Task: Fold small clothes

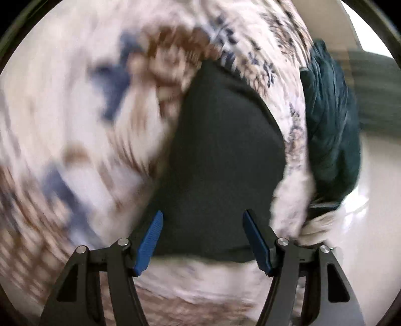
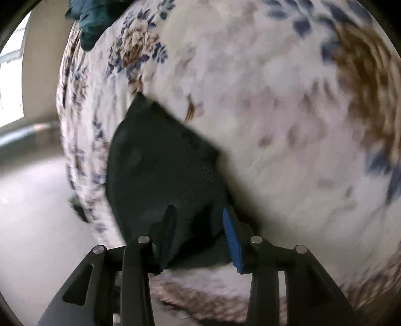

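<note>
1. Black garment (image 1: pixel 220 155): a small dark knit piece lying flat on the floral bedspread (image 1: pixel 75 125), near its edge. Its outline is compact with roughly straight sides, which suggests at least one fold is already made; layers cannot be counted through the blur. In the right wrist view the same black garment (image 2: pixel 160 175) shows one sharp far corner and a smooth upper face.

2. Left hand-held gripper (image 1: pixel 203 240): jaws stand apart, blue pads on either side of the garment's near edge, not pressing it. Nothing is held.

3. Right hand-held gripper (image 2: pixel 198 235): jaws partly apart over the garment's near edge. Cloth lies between them, but the pads do not appear to pinch it; read as released.

4. Dark teal clothing (image 1: pixel 330 125): a bunched heap at the far right edge of the bedspread, well apart from the black piece. It looks unfolded and is judged to be work remaining. In the right wrist view the same teal heap (image 2: pixel 90 22) sits at the far left.

5. Pale floor (image 2: pixel 37 200): visible beyond the bed's edge.

6. Progress, as judged: one item is folded or nearly so; a final tidy or set-aside remains, then the teal heap.
</note>
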{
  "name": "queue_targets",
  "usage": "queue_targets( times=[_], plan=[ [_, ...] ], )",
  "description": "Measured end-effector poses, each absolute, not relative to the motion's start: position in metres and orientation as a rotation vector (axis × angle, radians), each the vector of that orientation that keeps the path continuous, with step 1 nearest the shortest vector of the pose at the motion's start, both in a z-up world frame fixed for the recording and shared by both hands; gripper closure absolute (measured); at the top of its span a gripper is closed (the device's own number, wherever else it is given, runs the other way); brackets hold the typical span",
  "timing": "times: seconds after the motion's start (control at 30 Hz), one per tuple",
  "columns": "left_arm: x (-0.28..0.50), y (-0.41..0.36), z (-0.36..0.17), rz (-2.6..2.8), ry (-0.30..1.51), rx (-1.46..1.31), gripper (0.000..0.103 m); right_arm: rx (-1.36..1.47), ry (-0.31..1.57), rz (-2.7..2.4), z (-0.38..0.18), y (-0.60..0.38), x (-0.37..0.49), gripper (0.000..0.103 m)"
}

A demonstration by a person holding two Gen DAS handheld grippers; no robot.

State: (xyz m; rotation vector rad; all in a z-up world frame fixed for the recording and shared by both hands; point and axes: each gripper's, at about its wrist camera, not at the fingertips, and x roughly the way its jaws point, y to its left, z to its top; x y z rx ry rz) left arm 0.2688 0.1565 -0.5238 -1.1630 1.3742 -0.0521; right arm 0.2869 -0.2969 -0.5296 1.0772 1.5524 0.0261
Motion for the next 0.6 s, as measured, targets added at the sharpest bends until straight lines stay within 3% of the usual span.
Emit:
queue_targets(
  times=[0.27, 0.4, 0.6],
  plan=[
    [0.271, 0.152, -0.550, 0.067, 1.439, -1.362, 0.036, 1.220, 1.621, -0.092, -0.592, -0.262, 0.274, 0.062],
    [0.256, 0.144, -0.530, 0.040, 1.441, -1.380, 0.036, 1.239, 1.572, -0.097, -0.586, -0.254, 0.273, 0.062],
    [0.246, 0.131, -0.569, 0.079, 1.364, -1.516, 0.038, 1.203, 1.615, -0.036, -0.587, -0.252, 0.281, 0.062]
  ],
)
